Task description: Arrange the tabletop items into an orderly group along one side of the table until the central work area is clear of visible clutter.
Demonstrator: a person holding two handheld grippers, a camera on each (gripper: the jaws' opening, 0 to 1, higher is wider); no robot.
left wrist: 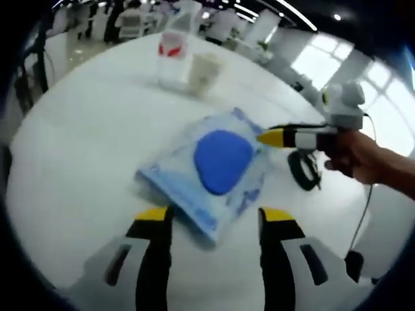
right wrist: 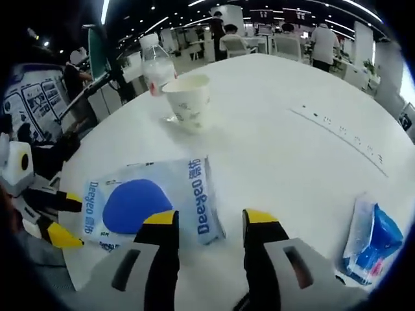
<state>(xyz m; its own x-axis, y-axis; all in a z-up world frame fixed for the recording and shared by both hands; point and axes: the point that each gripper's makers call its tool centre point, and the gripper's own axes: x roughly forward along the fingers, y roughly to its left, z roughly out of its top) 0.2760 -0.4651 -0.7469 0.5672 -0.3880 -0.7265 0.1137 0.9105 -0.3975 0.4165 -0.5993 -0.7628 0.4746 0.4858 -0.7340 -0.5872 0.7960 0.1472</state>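
Blue wipes pack (left wrist: 217, 170) sits between both grippers.
Left gripper (left wrist: 215, 223) is spread wide and right gripper (right wrist: 204, 223) is spread too, each just touching it.

The left gripper view is blurred; near the table's (right wrist: 292, 78) edge, a small blue packet (right wrist: 371, 241) lies half cut off.

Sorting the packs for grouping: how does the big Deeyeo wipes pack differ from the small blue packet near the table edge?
The Deeyeo wipes pack is larger, pale blue with a dark blue oval lid; the small blue packet is narrower and brighter blue. The pack lies just ahead of the right claw; the packet sits off to one side. Both lie flat on the white table.
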